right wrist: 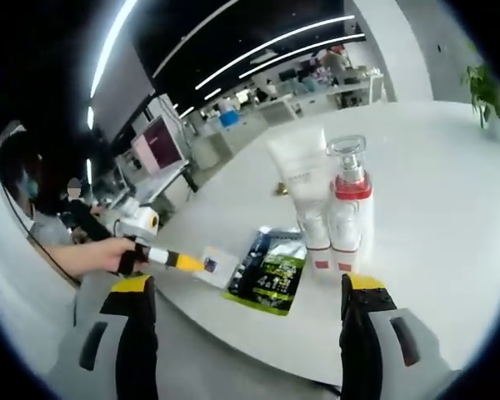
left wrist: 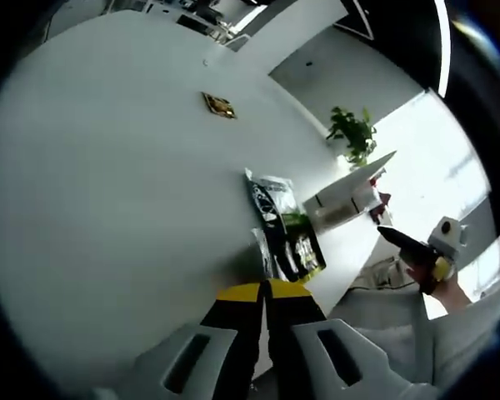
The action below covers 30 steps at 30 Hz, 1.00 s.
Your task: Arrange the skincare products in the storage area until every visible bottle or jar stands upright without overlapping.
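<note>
Left jaws clenched, right jaws spread — pump bottle [right wrist: 348, 204] and tube [right wrist: 302, 187] upright, touching.

The left gripper [left wrist: 265, 292] has its jaws closed together, low at the near edge of the white table [left wrist: 108, 183]. The right gripper [right wrist: 248, 287] is spread wide, facing that table.
</note>
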### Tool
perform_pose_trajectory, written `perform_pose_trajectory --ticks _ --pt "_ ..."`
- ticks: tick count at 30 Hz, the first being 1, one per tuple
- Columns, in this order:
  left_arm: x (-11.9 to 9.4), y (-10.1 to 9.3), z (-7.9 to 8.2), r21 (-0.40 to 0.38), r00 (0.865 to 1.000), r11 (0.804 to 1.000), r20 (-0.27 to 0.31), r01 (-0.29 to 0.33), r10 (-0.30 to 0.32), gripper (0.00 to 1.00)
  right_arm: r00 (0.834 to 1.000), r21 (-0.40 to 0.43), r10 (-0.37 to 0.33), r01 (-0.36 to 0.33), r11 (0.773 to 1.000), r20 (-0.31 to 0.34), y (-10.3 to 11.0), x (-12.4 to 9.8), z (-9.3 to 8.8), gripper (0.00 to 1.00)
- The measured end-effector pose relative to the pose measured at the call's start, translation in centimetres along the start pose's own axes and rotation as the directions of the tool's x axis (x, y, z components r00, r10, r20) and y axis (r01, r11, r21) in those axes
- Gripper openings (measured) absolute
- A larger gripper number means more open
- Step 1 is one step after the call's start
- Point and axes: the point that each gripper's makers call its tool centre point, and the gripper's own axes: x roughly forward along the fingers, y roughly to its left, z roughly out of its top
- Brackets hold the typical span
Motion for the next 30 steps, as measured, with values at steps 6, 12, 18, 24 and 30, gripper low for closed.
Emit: perform_pose_trajectory --ticks 6,12,18,24,30 --pt "0.1 0.7 -0.3 0.032 0.999 0.999 -0.006 -0.045 0.045 0.04 1.000 -0.005 -0.014 0.014 1.000 -0.009 -0.3 0.1 -0.4 0.89" --pt "0.3 1.5 -0.1 0.088 0.997 0.993 -0.006 -0.082 0.083 0.03 1.000 0.002 -0.024 0.025 1.000 -0.004 -0.5 0.0 -0.4 0.89" --pt "0.5 1.6 -0.2 0.149 0.993 0.982 -0.020 -0.116 0.120 0.06 0.999 -0.004 -0.026 0.026 1.000 -0.018 -0.7 0.1 -0.7 0.89" --pt "0.3 2.3 -0.1 0.243 0.979 0.951 -0.026 -0.190 0.202 0.15 1.000 0.020 -0.029 0.029 0.999 -0.001 -0.9 -0.1 -0.5 0.88" --pt "-0.1 1.9 0.9 0.408 0.968 0.882 0.014 -0.234 0.251 0.24 0.999 0.013 -0.030 0.030 0.999 -0.010 -0.9 0.0 -0.6 0.88"
